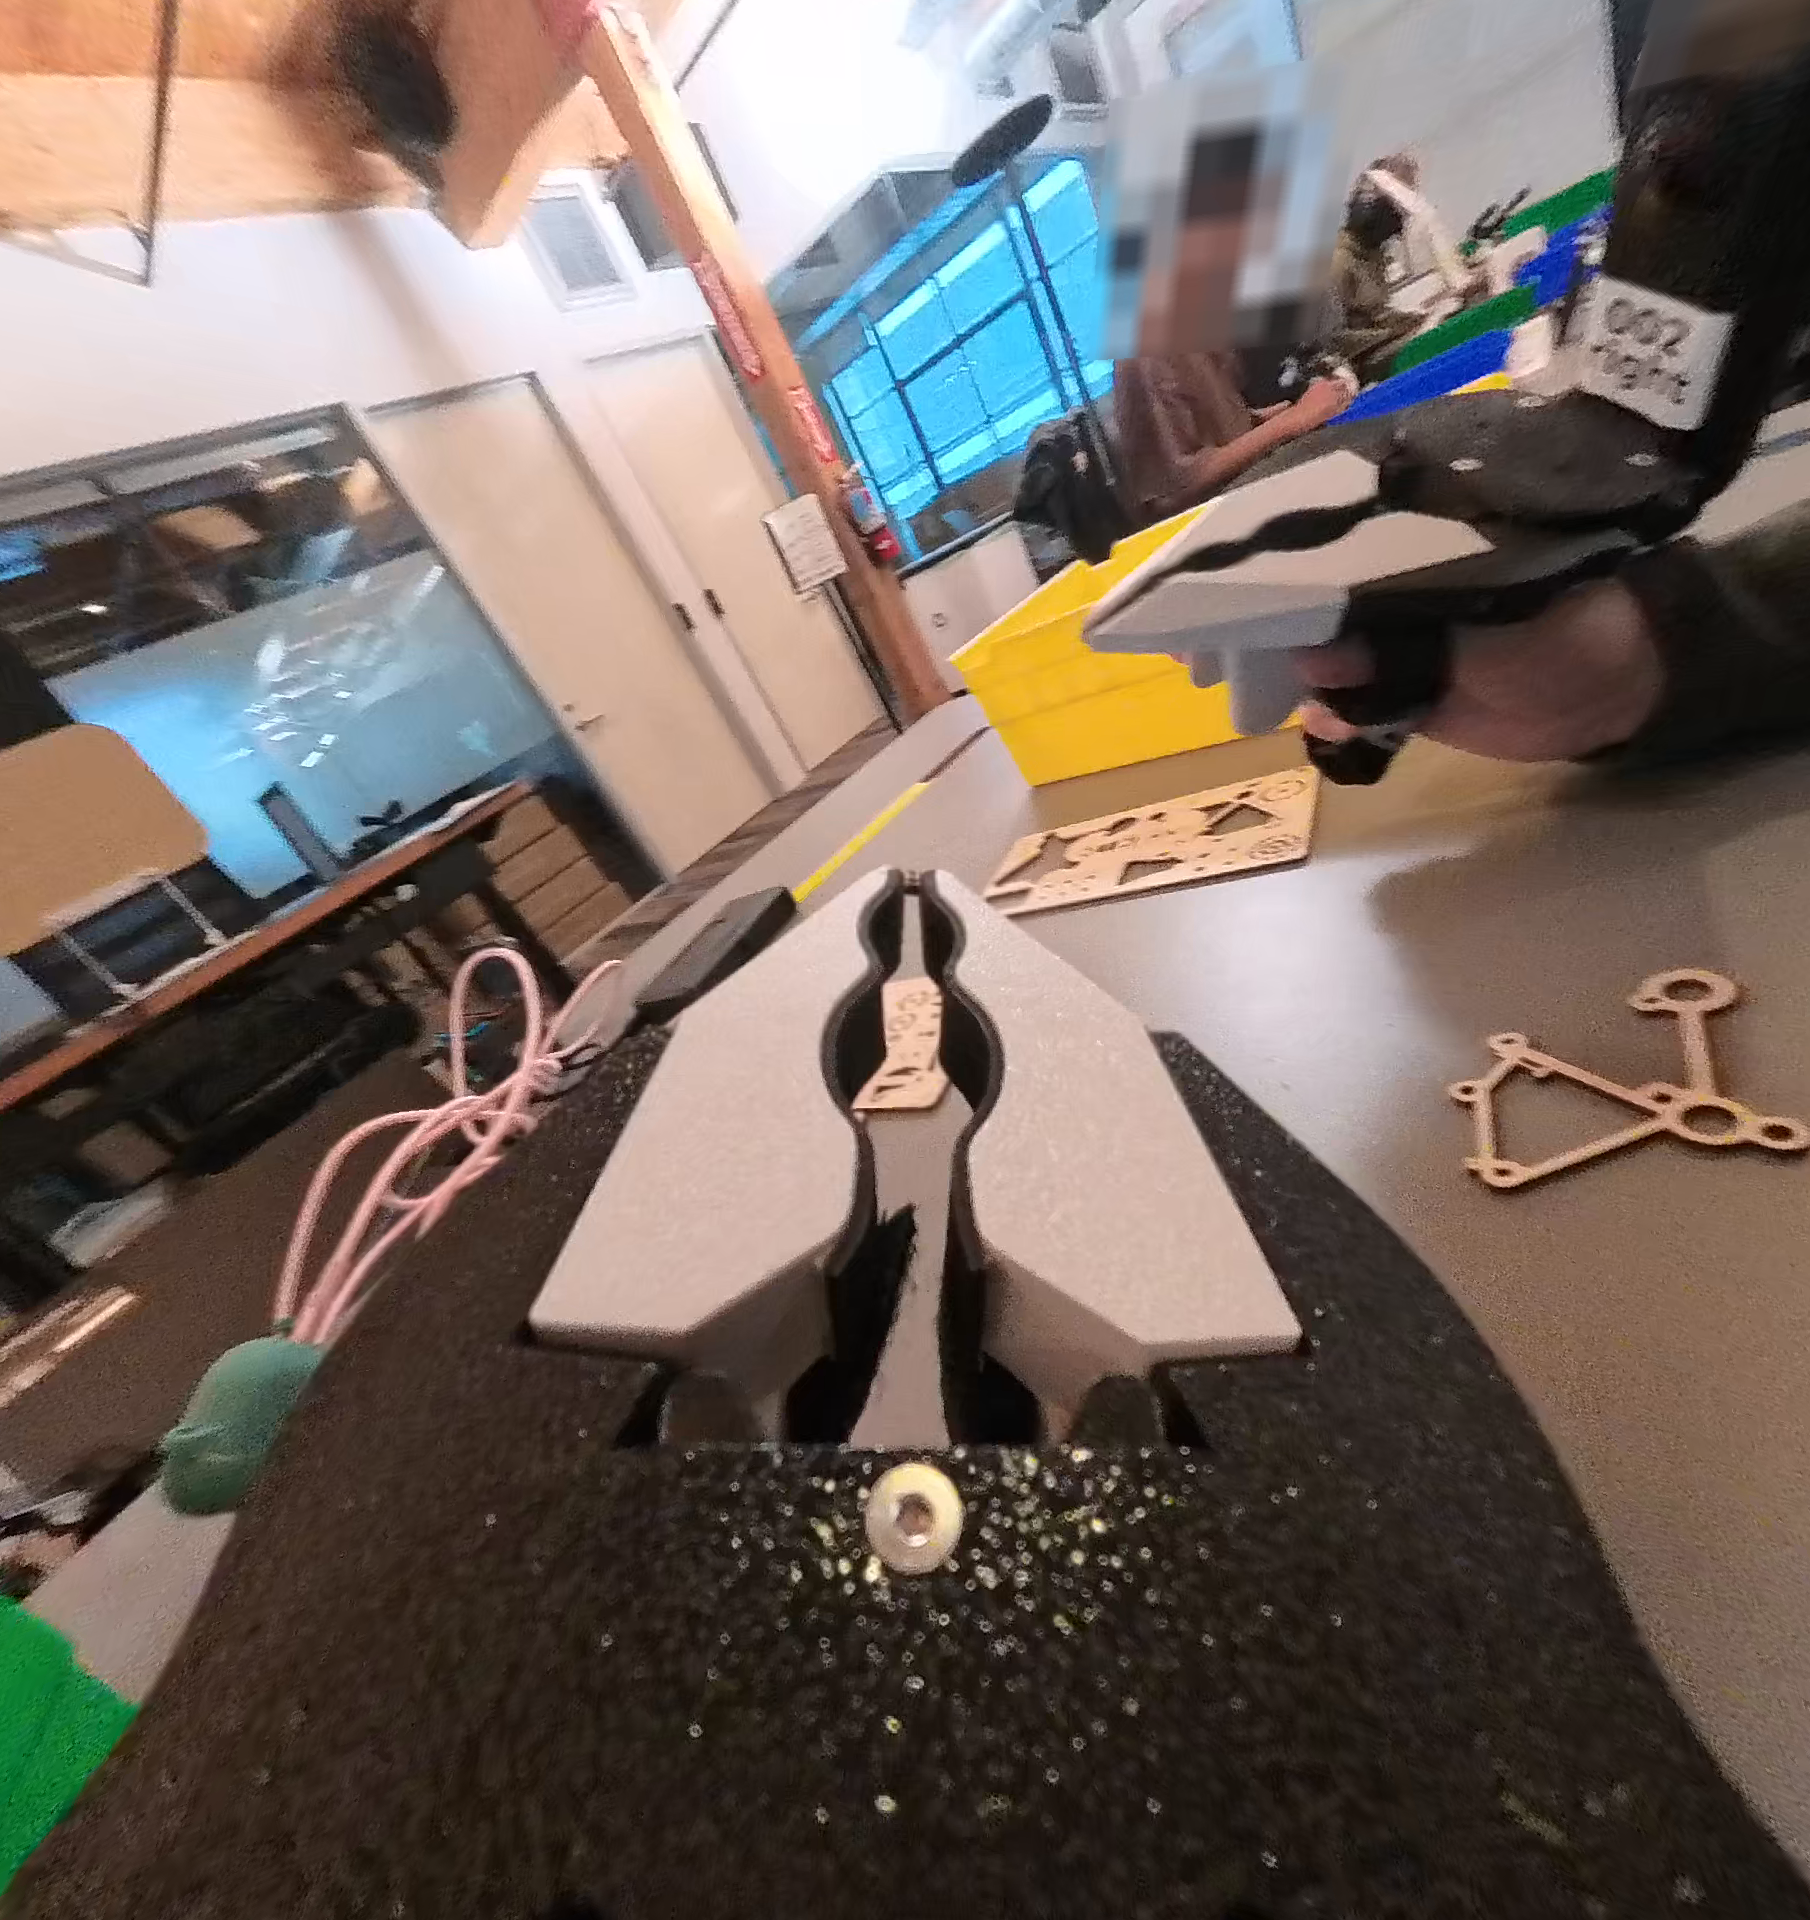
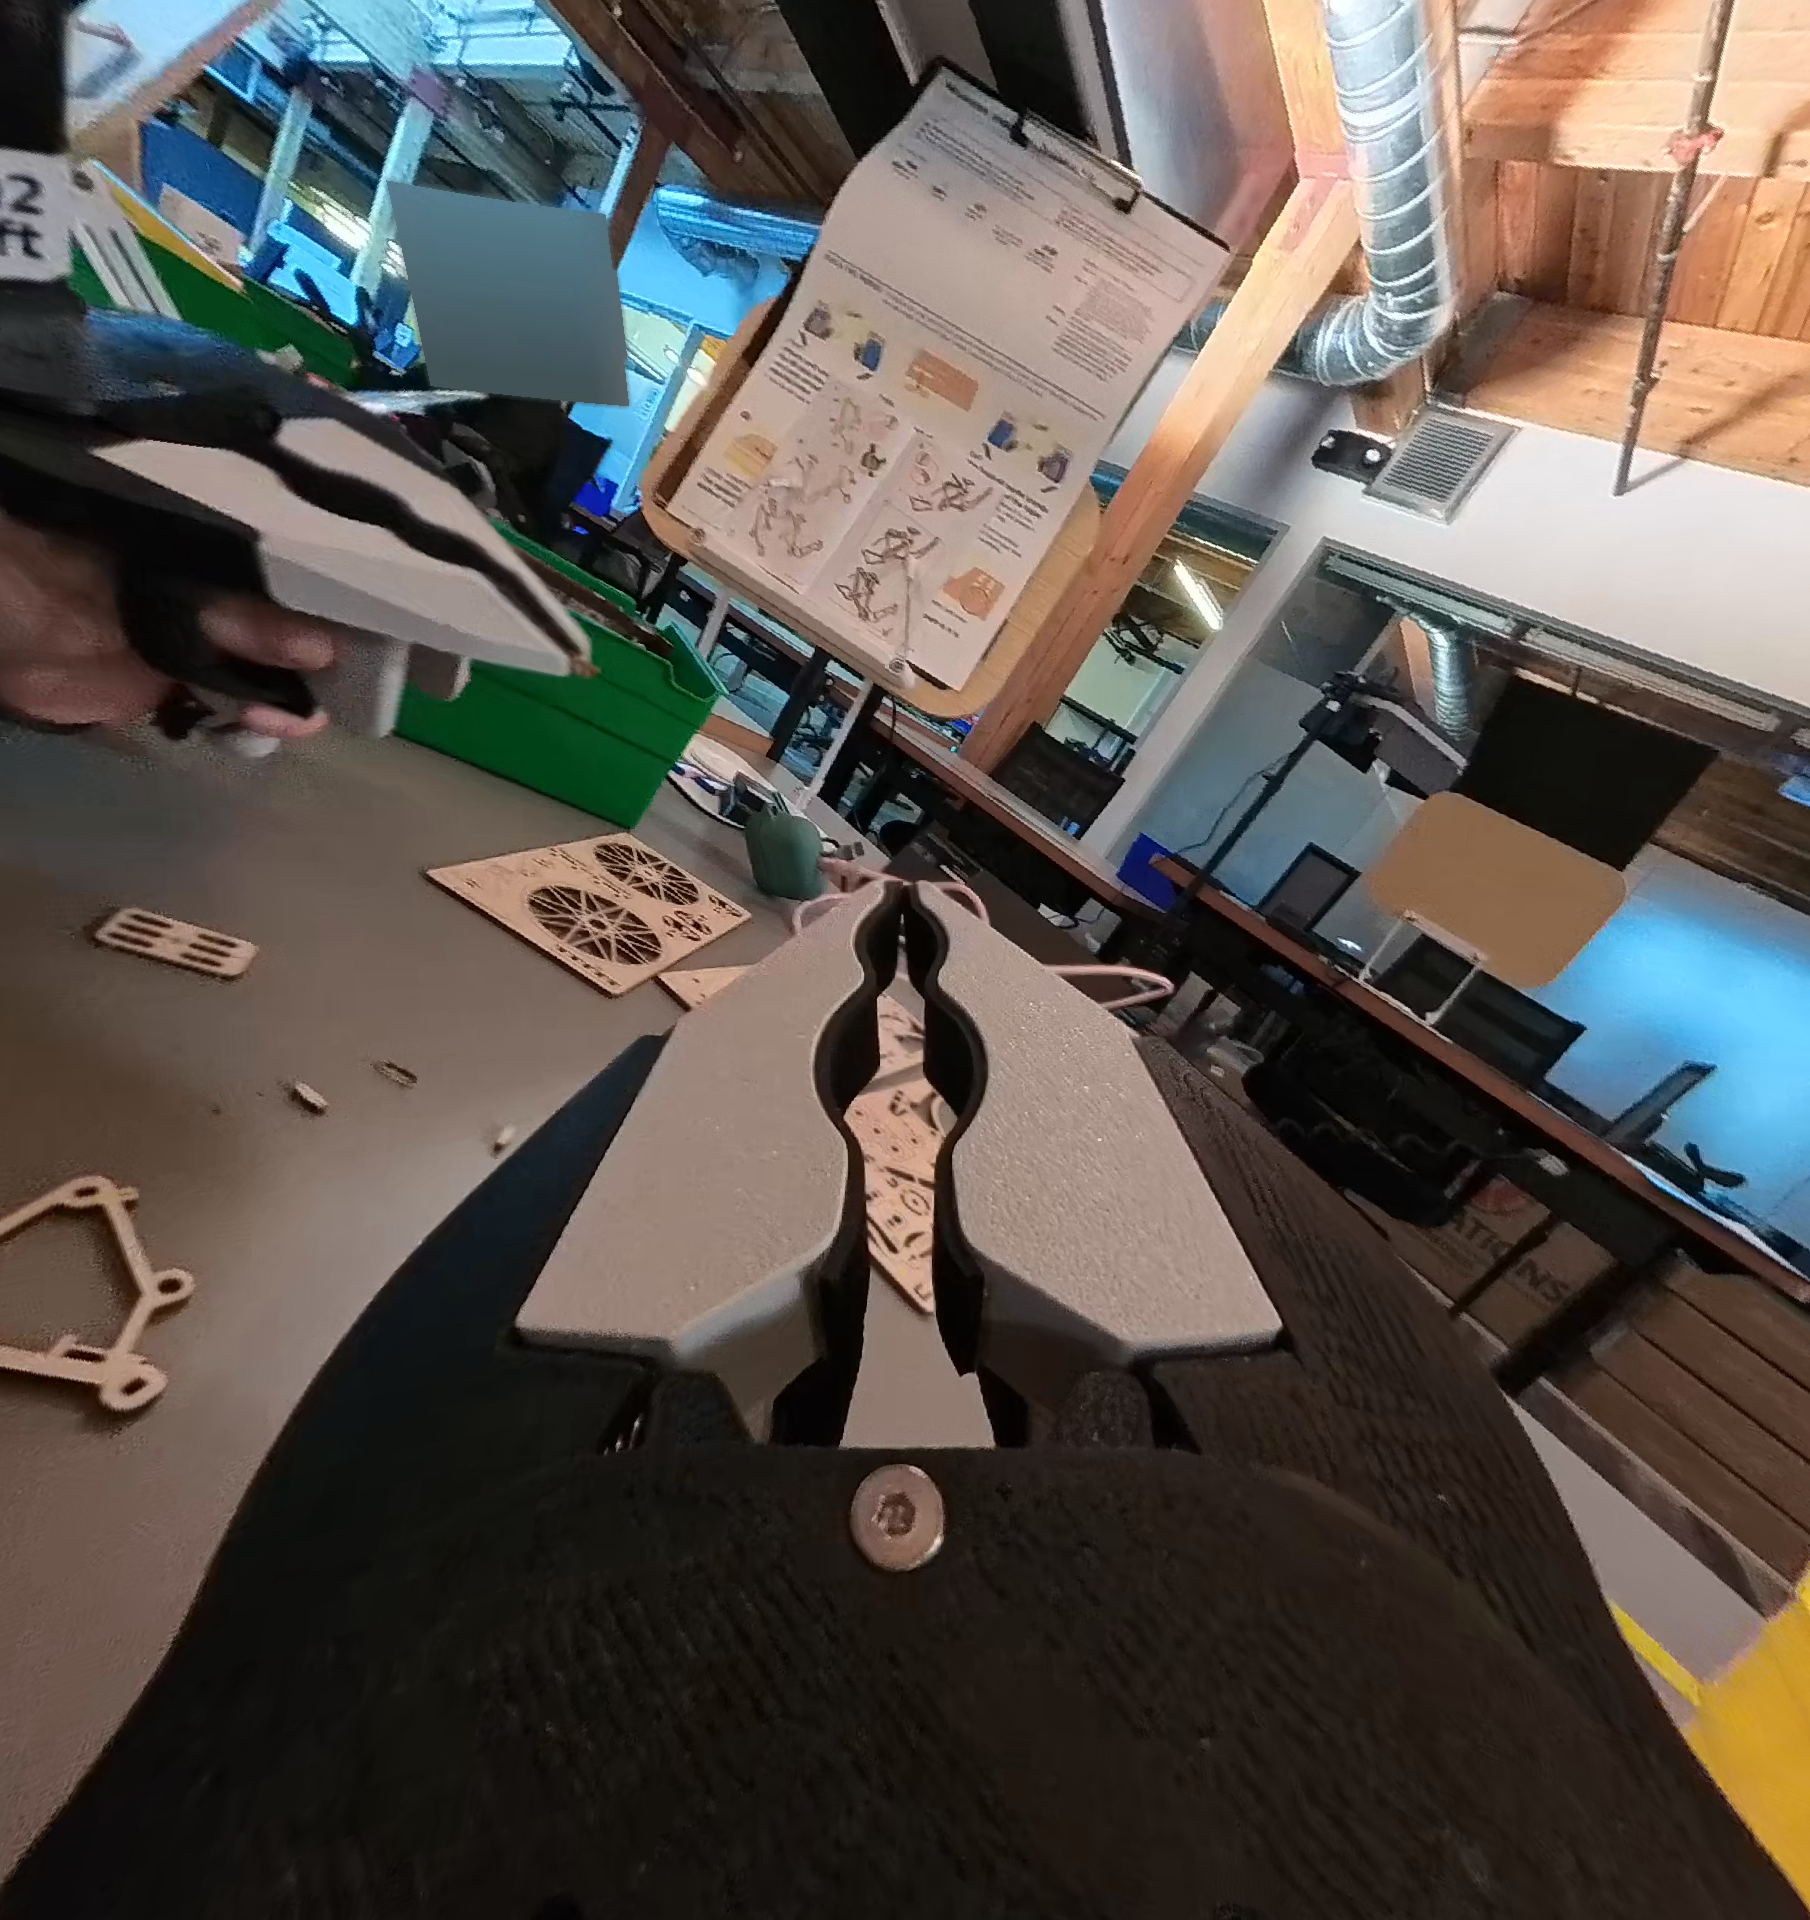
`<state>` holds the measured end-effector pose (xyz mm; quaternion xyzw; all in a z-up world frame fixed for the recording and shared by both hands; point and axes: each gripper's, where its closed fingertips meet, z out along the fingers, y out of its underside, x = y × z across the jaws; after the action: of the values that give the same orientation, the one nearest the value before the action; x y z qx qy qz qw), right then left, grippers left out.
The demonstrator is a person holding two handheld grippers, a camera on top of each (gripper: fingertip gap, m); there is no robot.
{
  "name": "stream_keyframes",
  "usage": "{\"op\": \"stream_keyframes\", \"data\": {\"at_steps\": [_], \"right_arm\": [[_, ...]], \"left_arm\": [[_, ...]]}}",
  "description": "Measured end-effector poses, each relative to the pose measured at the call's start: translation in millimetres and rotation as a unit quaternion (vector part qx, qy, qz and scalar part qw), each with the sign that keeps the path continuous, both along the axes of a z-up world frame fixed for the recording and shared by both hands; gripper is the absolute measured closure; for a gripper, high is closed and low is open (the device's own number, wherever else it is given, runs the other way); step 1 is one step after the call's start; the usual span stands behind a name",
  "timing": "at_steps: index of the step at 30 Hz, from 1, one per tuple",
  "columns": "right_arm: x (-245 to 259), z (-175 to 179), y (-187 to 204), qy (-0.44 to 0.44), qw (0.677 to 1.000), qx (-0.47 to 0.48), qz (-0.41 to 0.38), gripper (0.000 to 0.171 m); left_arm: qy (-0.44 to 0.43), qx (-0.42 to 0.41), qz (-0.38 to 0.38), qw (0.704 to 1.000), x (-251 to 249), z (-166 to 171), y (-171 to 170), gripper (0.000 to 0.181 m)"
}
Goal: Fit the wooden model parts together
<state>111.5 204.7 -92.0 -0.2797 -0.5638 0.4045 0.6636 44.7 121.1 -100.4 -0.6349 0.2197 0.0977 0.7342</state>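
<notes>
Grey bench (image 1: 1503, 1351) with triangular wooden frame (image 1: 1633, 1101) mid-surface; left gripper (image 1: 916, 883) and right gripper (image 2: 903, 891) raised, tips pressed together, empty.

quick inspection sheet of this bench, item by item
surface: grey table, mostly bare.
job's things: triangular wooden frame lying flat; cut-out wooden sheet by the yellow bin; wheel-pattern sheet; small slotted piece.
clutter: small wood scraps on the table; green bin.
grippers: left hand-held gripper shut, something tiny at its tips; right hand-held gripper shut, nothing seen in it.
cables: pink cord with a green tag.
surroundings: instruction clipboard on a stand; other desks behind.
</notes>
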Motion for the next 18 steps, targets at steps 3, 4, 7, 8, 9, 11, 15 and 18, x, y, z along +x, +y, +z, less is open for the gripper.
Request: {"op": "stream_keyframes", "data": {"at_steps": [3,4,7,8,9,11,15,18], "right_arm": [[0,2,-12,0.002,1.000,0.003,0.025,0.171],[0,1,-15,0.001,0.999,0.003,0.032,0.171],[-1,0,-24,-0.009,0.998,-0.001,0.058,0.170],[-2,-2,-27,-0.015,0.997,-0.005,0.069,0.168],[-2,-3,-30,-0.021,0.997,-0.010,0.080,0.167],[-3,-3,-39,-0.029,0.994,-0.014,0.105,0.166],[-1,-5,-67,-0.057,0.983,0.004,0.172,0.162],[4,-7,-92,-0.079,0.971,0.035,0.223,0.160]], "left_arm": [[-0.027,0.009,0.000,1.000,-4,8,-3,0.180],[-0.037,0.011,-0.004,0.999,-4,10,-4,0.180],[-0.065,0.013,-0.039,0.997,4,14,-6,0.180],[-0.077,0.014,-0.056,0.995,8,15,-8,0.181],[-0.088,0.012,-0.074,0.993,12,15,-9,0.181],[-0.106,-0.009,-0.099,0.989,19,12,-8,0.180],[-0.135,-0.043,-0.134,0.981,30,5,-7,0.180],[-0.192,-0.065,-0.184,0.962,40,8,-10,0.181]]}}
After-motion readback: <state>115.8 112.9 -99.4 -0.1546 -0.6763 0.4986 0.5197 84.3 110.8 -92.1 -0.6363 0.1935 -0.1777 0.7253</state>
